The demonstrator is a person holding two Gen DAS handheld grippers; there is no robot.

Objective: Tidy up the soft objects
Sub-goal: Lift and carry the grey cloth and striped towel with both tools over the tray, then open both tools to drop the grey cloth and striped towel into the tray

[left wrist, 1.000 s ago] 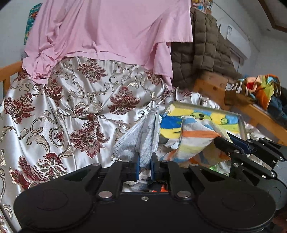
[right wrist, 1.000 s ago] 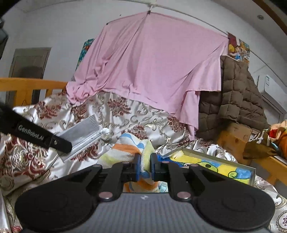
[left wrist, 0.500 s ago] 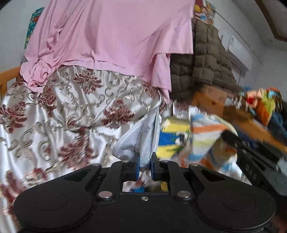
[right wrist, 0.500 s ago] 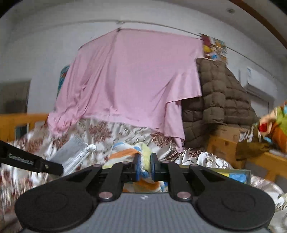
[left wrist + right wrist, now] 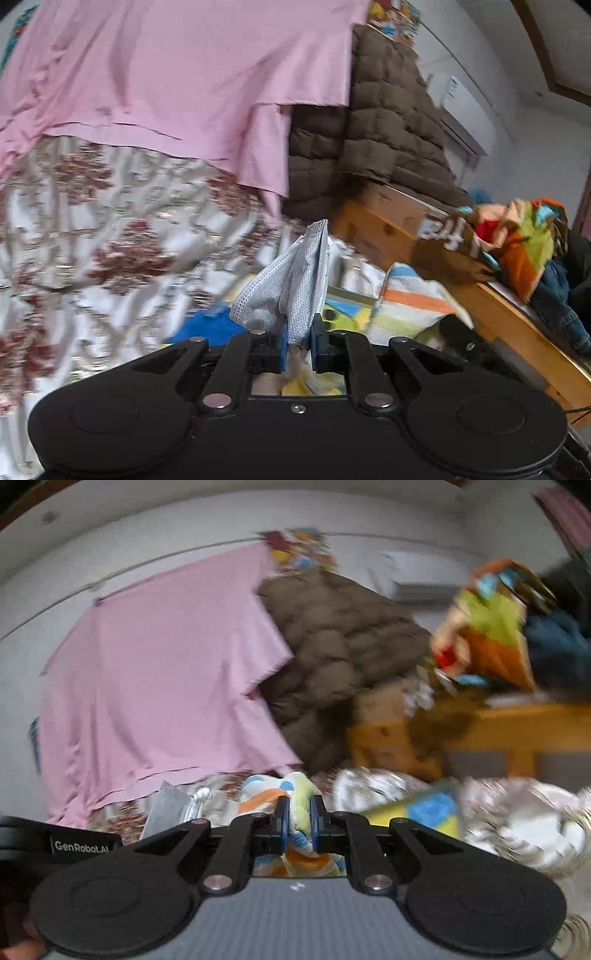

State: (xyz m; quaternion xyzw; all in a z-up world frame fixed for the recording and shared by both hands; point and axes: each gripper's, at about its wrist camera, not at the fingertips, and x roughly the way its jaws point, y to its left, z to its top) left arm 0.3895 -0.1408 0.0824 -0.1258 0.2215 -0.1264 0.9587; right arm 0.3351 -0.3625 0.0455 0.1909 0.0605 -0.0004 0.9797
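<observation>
Behind, pink sheet [image 5: 177,70] over brocade bedspread [image 5: 110,236] (blurred).

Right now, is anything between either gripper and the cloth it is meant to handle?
Nothing visible. The left gripper is already shut on the grey mesh cloth, and the right gripper is shut on the striped multicoloured cloth.

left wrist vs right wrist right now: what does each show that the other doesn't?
Left wrist only: left gripper shut on the grey mesh cloth, seen close up; blue jeans at the right edge.
Right wrist only: right gripper shut on the striped towel; grey wall above the curtain rod.
Both: pink sheet, brown quilted jacket, floral bedspread, air conditioner.
</observation>
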